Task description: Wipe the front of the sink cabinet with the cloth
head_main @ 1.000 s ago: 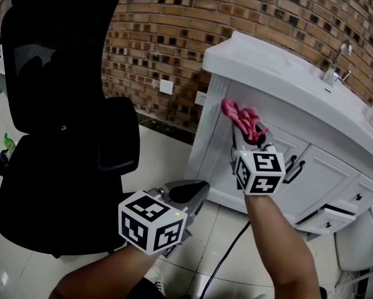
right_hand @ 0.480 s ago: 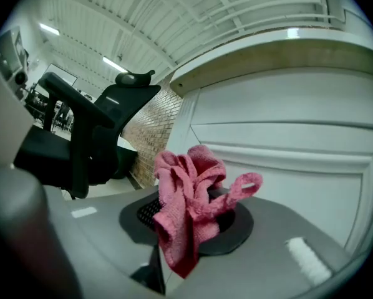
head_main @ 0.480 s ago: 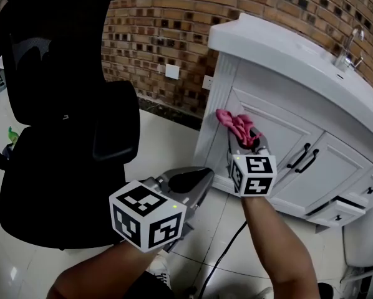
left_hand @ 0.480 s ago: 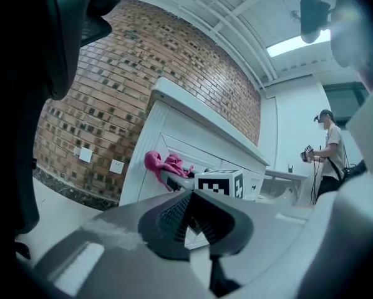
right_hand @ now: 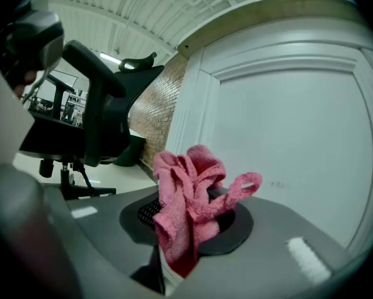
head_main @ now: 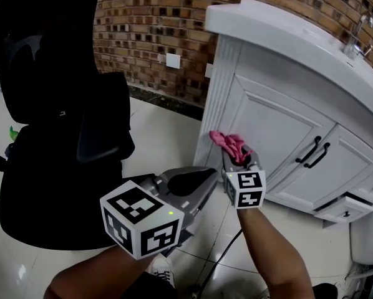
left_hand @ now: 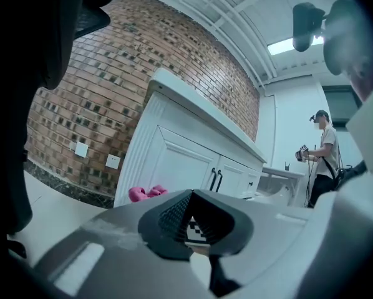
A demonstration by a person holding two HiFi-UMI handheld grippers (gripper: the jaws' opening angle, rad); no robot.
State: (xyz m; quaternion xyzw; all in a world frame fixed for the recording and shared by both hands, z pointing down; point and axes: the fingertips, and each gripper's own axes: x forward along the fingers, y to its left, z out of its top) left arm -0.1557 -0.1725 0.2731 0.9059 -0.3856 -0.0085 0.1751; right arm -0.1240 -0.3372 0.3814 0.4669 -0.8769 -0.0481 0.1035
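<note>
Gripping the cloth (head_main: 229, 143), right tool (head_main: 238, 159) holds it at cabinet front (head_main: 280, 132); left tool (head_main: 210, 174) closed.

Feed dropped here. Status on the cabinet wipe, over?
Right gripper shut on pink cloth, at cabinet front, low left. Left gripper shut, empty, hanging back. Nothing blocking.

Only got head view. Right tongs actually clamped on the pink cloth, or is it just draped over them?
Observer: Clamped. Right gripper view shows the right tongs shut on the cloth, which bunches up out of them.
Operator: Left tongs carrying anything?
Observer: No. Left gripper view shows the left tongs shut with nothing between them.
Operator: Anyone nearby?
Observer: Yes. Left gripper view shows a person standing past the far end of the cabinet.
</note>
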